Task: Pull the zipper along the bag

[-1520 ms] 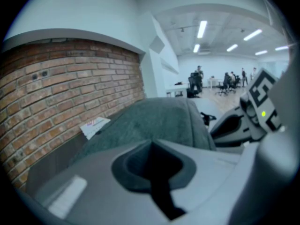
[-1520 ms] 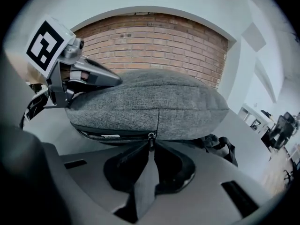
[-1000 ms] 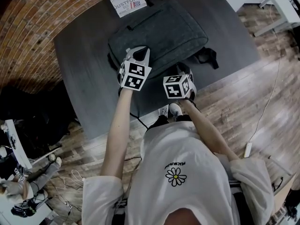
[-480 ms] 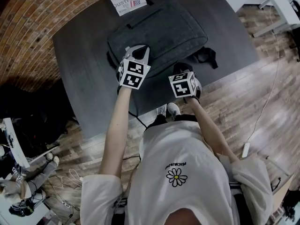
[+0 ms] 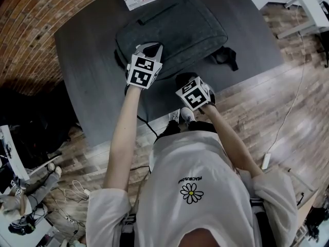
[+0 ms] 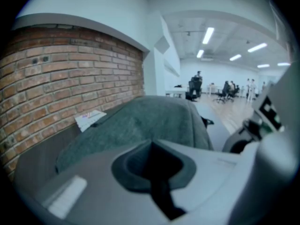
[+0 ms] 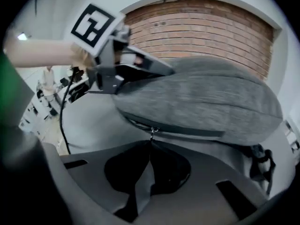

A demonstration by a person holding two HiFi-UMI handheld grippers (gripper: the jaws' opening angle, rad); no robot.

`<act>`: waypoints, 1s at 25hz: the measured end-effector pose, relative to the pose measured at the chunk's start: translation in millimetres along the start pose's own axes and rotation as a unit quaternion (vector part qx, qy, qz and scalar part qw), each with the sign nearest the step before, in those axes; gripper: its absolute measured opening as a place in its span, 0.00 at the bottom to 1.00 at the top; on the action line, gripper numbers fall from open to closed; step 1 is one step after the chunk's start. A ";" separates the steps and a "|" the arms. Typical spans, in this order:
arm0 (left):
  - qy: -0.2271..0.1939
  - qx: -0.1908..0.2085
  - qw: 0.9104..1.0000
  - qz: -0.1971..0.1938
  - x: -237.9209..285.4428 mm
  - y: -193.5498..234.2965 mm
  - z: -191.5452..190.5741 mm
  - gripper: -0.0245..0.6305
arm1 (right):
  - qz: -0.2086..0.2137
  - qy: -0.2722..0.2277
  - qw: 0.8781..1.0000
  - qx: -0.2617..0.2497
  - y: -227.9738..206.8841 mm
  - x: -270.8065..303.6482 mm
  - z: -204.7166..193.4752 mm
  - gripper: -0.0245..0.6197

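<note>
Dark table (image 5: 87, 55) up against the brick wall (image 5: 36, 30); the grey bag (image 5: 190, 24) lies flat across its far half; your left gripper (image 6: 151, 145) sits at the bag's near left part, jaws closed right together; your right gripper (image 7: 150, 144) is down at the bag's near edge, jaws pinched on the tiny zipper pull (image 7: 151, 134).

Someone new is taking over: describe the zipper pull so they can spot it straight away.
Start at the grey backpack lying flat on the dark table. Along its near side runs a dark zipper line. The zipper pull is the small metal link hanging from it, the only shiny bit, pinched at the tips of the right tool.
</note>
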State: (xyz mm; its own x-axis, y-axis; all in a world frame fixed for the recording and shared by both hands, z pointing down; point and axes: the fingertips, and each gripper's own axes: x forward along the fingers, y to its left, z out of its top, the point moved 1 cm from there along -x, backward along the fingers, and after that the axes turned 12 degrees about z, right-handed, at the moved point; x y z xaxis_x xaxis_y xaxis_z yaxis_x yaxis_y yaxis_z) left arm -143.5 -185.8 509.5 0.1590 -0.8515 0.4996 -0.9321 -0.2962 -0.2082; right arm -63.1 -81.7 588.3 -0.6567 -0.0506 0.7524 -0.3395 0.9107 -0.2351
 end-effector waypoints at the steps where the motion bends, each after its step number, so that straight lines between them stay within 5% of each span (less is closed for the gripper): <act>1: 0.001 -0.001 1.000 0.002 -0.2 -0.4 0.4 0.04 | 0.023 0.009 0.999 -0.023 22.0 13.9 5.0 0.05; 4: 0.001 -0.003 1.000 0.007 0.8 -0.8 1.6 0.04 | 0.052 0.032 0.996 -0.073 65.5 49.8 24.1 0.07; 11: -0.012 -0.021 0.999 -0.033 -12.3 10.6 7.1 0.04 | 0.045 0.055 0.991 -0.115 61.9 47.3 24.3 0.04; 21: 0.040 0.027 0.997 0.053 -73.7 117.6 -41.5 0.04 | 0.052 0.079 0.984 -0.148 55.7 26.7 3.5 0.04; 25: 0.056 0.030 0.997 0.033 -56.7 109.6 -52.2 0.04 | 0.040 0.081 0.989 -0.121 41.6 2.4 -24.1 0.04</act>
State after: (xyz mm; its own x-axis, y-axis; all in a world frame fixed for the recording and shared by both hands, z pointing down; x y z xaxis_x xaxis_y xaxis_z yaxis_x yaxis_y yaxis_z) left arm -271.7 -147.3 502.3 0.0571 -0.8176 0.5729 -0.9174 -0.2693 -0.2929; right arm -62.6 -34.1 595.2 -0.5520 0.0749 0.8305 -0.1071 0.9813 -0.1597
